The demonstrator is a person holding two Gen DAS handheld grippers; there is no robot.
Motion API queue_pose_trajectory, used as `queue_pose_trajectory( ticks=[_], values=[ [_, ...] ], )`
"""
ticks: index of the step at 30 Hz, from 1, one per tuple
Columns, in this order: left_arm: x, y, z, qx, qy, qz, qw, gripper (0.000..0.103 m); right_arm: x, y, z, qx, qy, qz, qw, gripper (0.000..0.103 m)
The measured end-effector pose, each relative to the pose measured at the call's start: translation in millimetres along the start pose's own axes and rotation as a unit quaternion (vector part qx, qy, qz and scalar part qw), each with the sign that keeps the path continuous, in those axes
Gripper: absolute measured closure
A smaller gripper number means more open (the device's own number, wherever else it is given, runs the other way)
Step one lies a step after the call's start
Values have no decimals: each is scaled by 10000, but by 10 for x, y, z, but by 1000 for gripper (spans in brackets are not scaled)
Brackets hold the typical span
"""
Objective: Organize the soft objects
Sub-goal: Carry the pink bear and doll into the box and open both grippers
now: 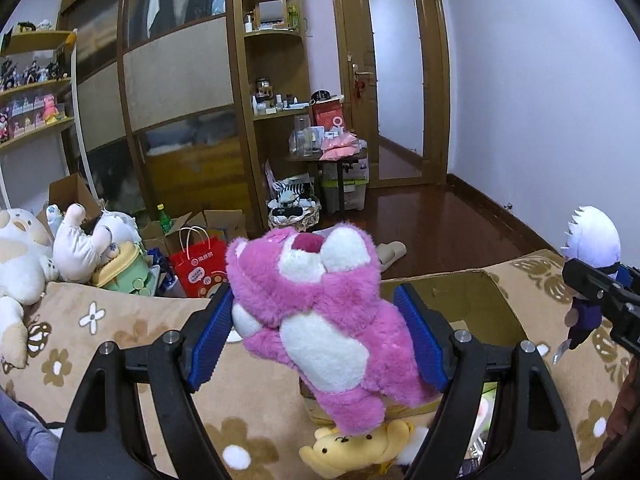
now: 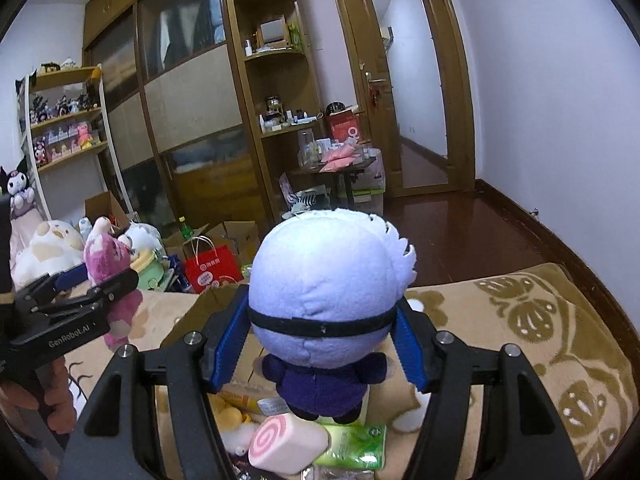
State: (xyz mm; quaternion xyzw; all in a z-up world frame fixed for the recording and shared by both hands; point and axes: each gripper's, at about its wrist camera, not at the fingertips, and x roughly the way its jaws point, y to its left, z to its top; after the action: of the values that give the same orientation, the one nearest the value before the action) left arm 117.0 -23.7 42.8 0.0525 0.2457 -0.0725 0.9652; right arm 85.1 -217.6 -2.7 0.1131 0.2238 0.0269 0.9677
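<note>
My left gripper (image 1: 316,316) is shut on a pink plush bear (image 1: 320,304), held above an open cardboard box (image 1: 460,292) on the bed. The bear also shows in the right wrist view (image 2: 108,264). My right gripper (image 2: 322,332) is shut on a white-haired doll in a dark purple outfit (image 2: 324,280), held over the box. The doll also shows at the right in the left wrist view (image 1: 592,240). Below lie a yellow plush (image 1: 360,448), a pink swirl cushion (image 2: 286,440) and a green packet (image 2: 352,444).
A floral beige blanket (image 1: 100,328) covers the bed. Large white plush toys (image 1: 24,256) lie at its left end. A red paper bag (image 1: 200,264), cardboard boxes and a basket stand on the floor beyond. A wardrobe, shelves and a door are behind.
</note>
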Motion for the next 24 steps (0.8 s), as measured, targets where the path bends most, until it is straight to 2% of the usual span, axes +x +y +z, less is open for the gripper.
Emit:
queue_pose_trajectory(
  ticks=[3,6,10,24],
  values=[
    [93,10,-13,-28,10,-67,10000,24,86,-100,-2,259,11,256,9993,34],
    [180,-1,-59,39,27,-77,10000,24,154,-98,-25,113,-89,204,9997,34],
    [289,-64,-141,223,7,-10,9998,23,296,-79,-60,-45,-7,172,9998,34],
    [772,-156,-371,165,620,-261,9976,22,635,3,-276,-422,233,162,9987,33]
  ],
)
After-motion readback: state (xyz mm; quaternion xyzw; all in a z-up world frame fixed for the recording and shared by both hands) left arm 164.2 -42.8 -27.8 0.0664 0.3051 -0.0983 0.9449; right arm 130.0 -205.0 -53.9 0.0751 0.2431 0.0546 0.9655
